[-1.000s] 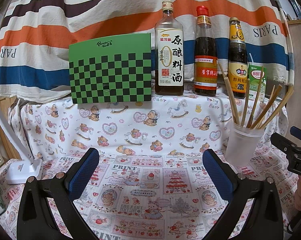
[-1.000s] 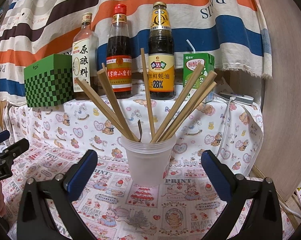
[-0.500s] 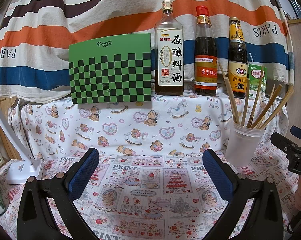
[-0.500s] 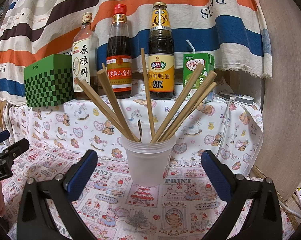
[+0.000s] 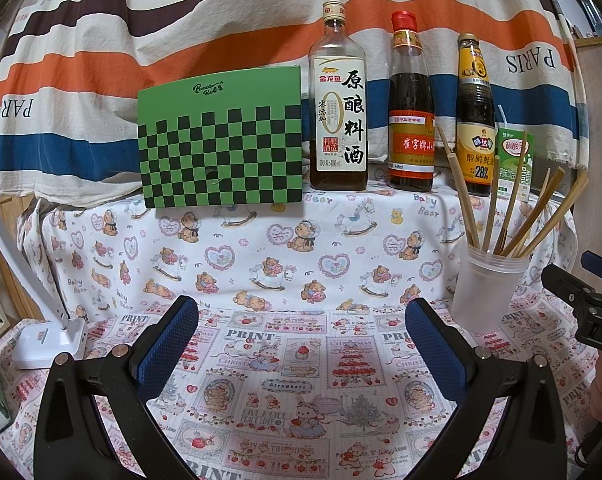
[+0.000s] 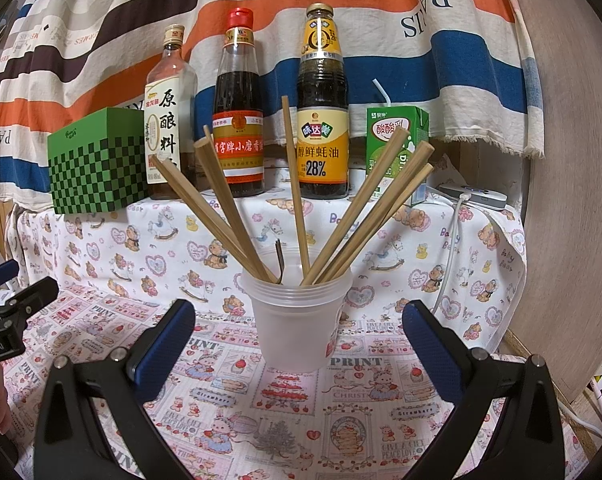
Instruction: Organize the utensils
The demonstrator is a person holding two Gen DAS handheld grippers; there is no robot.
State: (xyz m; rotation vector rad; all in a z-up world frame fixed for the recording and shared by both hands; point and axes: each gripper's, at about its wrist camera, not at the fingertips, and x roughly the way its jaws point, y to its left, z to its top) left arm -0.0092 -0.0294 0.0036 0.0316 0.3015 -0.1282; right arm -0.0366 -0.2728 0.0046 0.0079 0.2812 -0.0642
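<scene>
From the left wrist we look over our left gripper, whose jaws stand wide apart with nothing between them, only the printed cloth below. It hangs over bare cloth, well apart from the cup, which stands to its right near the step of the raised shelf. We judge it waits there so as not to crowd the other hand. The chopsticks fan out of the cup, leaning on its rim. On the shelf behind stand a green box, three bottles and a carton, all upright and set back, out of reach of the work. A white lamp base sits at the far left. At the right edge our right gripper comes into view from the side.

From the right wrist, our right gripper is likewise spread fully open and grips nothing. The cup stands straight ahead, centred between the fingers but beyond their tips; we cannot tell whether they reach its sides. The chopsticks splay left and right with one near upright, and a short dark utensil pokes up among them. We judge that the utensils are already gathered, and this hand is lined up to take the cup or a stick. A tight squeeze on the thin cup could tip the bundle.
</scene>
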